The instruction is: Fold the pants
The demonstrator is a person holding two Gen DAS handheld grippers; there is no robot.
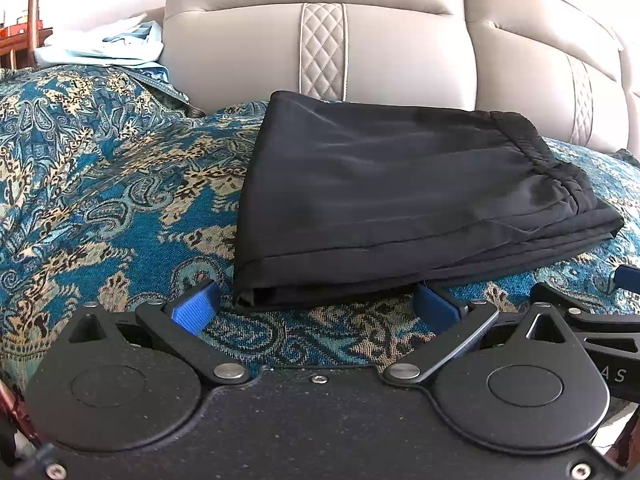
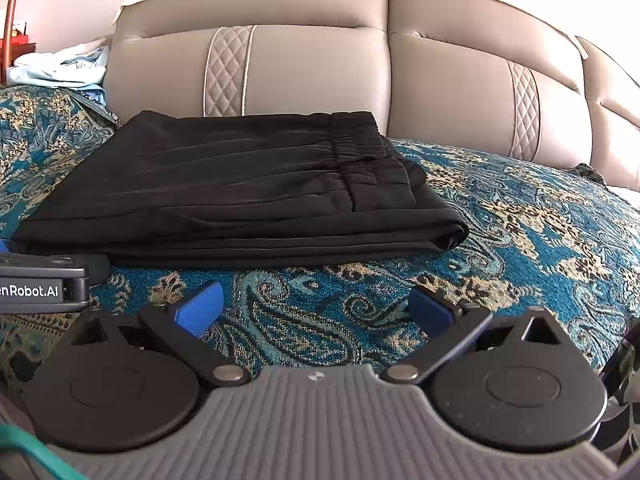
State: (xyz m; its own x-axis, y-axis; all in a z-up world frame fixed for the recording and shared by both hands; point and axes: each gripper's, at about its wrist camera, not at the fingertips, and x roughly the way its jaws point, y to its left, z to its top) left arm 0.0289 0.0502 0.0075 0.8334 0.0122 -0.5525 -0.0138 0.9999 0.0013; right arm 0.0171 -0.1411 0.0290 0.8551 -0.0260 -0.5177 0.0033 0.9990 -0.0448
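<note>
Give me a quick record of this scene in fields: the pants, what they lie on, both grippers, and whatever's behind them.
pants: black pants, folded into a flat stack, elastic waistband on top at the right
surface: blue and gold paisley cover
left gripper: open, holding nothing, fingertips at the stack's near edge
right gripper: open, holding nothing, apart from the stack
backdrop: beige padded backrest
other: light blue cloth bunched at far left
</note>
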